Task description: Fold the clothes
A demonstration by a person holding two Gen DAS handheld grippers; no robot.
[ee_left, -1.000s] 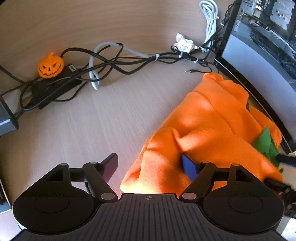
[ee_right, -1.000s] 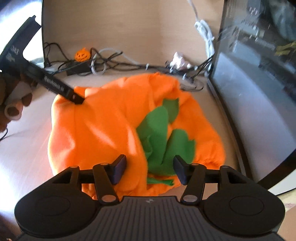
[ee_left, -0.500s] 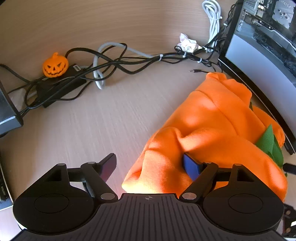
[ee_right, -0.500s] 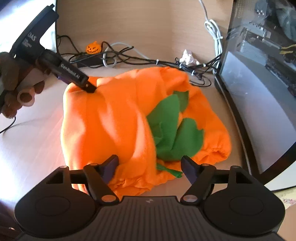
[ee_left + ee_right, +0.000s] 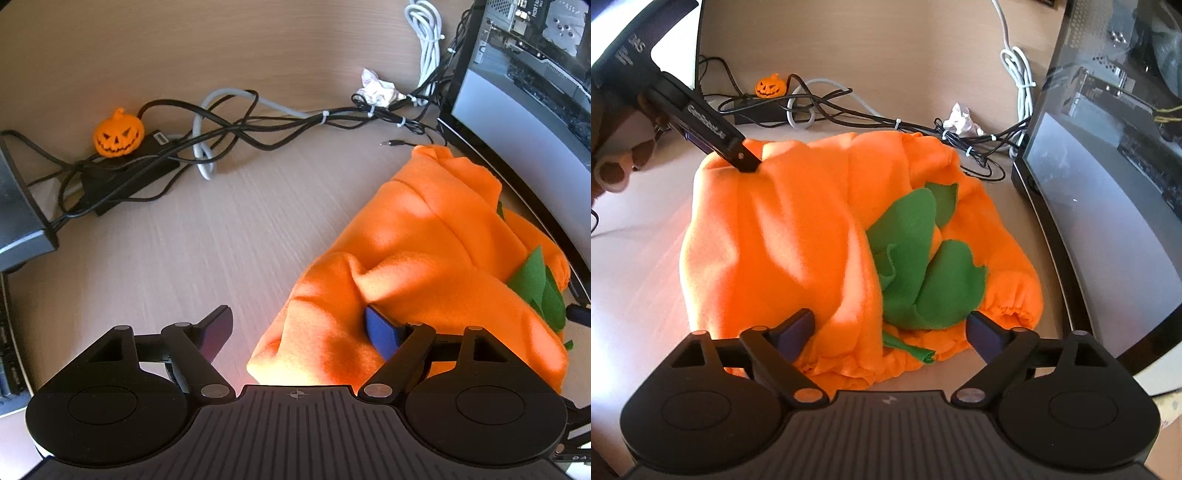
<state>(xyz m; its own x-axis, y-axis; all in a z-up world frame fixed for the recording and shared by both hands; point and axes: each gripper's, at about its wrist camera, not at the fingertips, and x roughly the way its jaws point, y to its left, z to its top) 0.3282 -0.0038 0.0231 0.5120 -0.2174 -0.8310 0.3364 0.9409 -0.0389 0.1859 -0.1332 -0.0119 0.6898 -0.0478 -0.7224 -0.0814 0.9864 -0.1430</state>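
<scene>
Right wrist view looks down at a slant over the right gripper [image 5: 888, 332], whose jaws have just been opening and now stand wide, one dark pad at each side of the near hem of the orange pumpkin costume [image 5: 798, 236] without pressing on it; the hem and a loose green strip lie between them. That costume sits bunched on the pale wooden desk [image 5: 631, 266], its green felt leaves [image 5: 916, 258] toward the right side, close to the edge of a dark monitor [image 5: 1108, 206]. Across the heap, at its far left corner, the left gripper [image 5: 746, 162] reaches in from the upper left, tilted steeply down, its tip sunk into a pinched peak of orange fleece; a hand [image 5: 613, 162] grips its handle at the frame's edge, fingers curled round it. From the left wrist view, the left gripper [image 5: 303, 332] likewise points steeply down at the desk [image 5: 184, 240]. Its jaws stand wide apart: the right, blue pad is buried against a fold of the costume [image 5: 424, 251], while the left pad hangs free over bare wood, well clear of the cloth, so nothing is clamped. A corner of fleece lies in the gap between them. Behind, along the back of the desk, a small jack-o'-lantern figure [image 5: 118, 133] rests on a black power brick among tangled cables [image 5: 258, 125], and a crumpled bit of paper [image 5: 376, 88] lies near the monitor [image 5: 517, 122].
</scene>
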